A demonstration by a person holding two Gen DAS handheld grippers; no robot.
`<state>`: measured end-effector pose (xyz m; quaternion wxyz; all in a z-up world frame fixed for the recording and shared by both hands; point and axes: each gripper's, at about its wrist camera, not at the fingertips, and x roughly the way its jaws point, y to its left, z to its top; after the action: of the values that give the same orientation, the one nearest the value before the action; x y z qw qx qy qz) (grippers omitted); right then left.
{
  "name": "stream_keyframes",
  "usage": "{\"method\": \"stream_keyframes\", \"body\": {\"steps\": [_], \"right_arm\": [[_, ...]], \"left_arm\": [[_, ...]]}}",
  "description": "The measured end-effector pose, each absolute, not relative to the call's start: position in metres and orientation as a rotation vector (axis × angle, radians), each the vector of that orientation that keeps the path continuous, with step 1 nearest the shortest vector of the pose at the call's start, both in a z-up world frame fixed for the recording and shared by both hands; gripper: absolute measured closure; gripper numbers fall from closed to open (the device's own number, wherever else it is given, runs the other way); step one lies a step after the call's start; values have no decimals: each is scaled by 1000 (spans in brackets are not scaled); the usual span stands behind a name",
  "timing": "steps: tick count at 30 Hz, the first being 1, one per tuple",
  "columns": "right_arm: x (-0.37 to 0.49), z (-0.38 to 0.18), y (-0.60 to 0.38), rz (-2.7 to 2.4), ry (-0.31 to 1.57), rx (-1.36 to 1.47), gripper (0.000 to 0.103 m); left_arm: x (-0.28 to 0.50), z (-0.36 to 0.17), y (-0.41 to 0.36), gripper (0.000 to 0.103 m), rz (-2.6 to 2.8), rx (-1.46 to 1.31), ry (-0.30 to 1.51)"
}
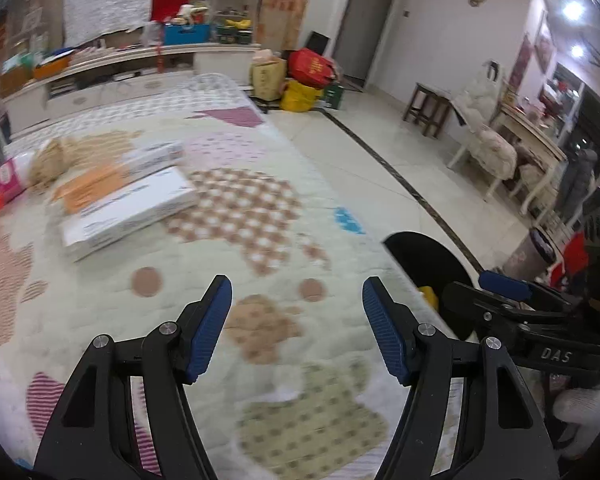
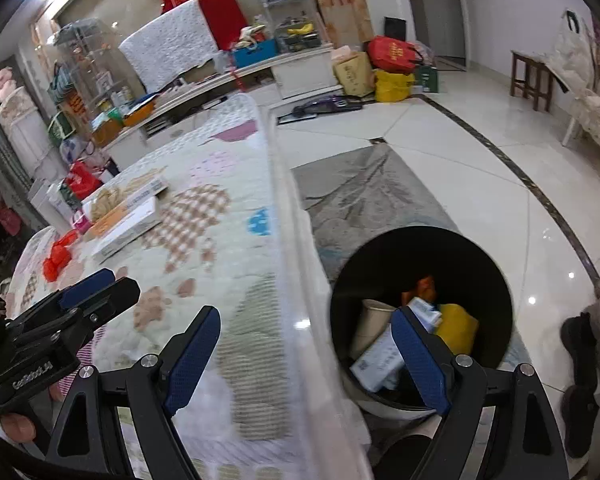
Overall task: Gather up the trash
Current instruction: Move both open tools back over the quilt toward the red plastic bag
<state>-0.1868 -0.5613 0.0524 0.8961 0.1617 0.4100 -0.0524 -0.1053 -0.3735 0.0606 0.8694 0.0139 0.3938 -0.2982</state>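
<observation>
Nearest the cameras, both tools are seen spread wide with nothing between the blue pads. The left gripper [image 1: 297,330] is held low over the quilted mat [image 1: 204,344], aimed along it; the right gripper [image 2: 306,354] is held at the mat's edge, straddling the border, with one finger above the black trash bin [image 2: 496,280] on the floor beside it.

Inside the bin a paper cup [image 2: 370,326], a white carton [image 2: 376,364] and a yellow wrapper [image 2: 458,326] are seen, so part of the collecting is judged done.

Farther along the mat, two flat white boxes [image 1: 128,210] are stacked with an orange sheet [image 1: 90,188] on top and a beige crumpled bundle [image 1: 50,162] touching them; a crumpled red bag [image 2: 58,258] lies near the far edge. The boxes are judged light and stiff, best pinched across a thin edge; the bag and bundle are judged soft and best taken at a raised fold.
</observation>
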Motion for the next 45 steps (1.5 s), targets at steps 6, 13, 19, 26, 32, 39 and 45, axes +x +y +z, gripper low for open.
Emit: {"method": "stream_keyframes", "body": {"steps": [6,13,19,26,32,39,45], "right_arm": [[-171,50,-534,-56,871,316,17],[-157,49,-500,13,891,286,17],[-141,43,-469,64,921,264,17],[-121,40,-435,118,944,228,17],[-104,41,-413,151,955,194,17],[-61,57,-410,148,911,202,17],[2,69,-398,161,892,200,17]], "left_arm": [[-96,59,-335,36,-560,-14,831],[-90,53,-289,36,-485,-33,842],[-79,46,-234,36,-398,-75,857],[-65,43,-175,36,-314,-135,858],[-43,48,-122,36,-256,-191,843],[3,60,-78,36,-153,-224,810],[48,64,-60,36,-78,-218,794]]}}
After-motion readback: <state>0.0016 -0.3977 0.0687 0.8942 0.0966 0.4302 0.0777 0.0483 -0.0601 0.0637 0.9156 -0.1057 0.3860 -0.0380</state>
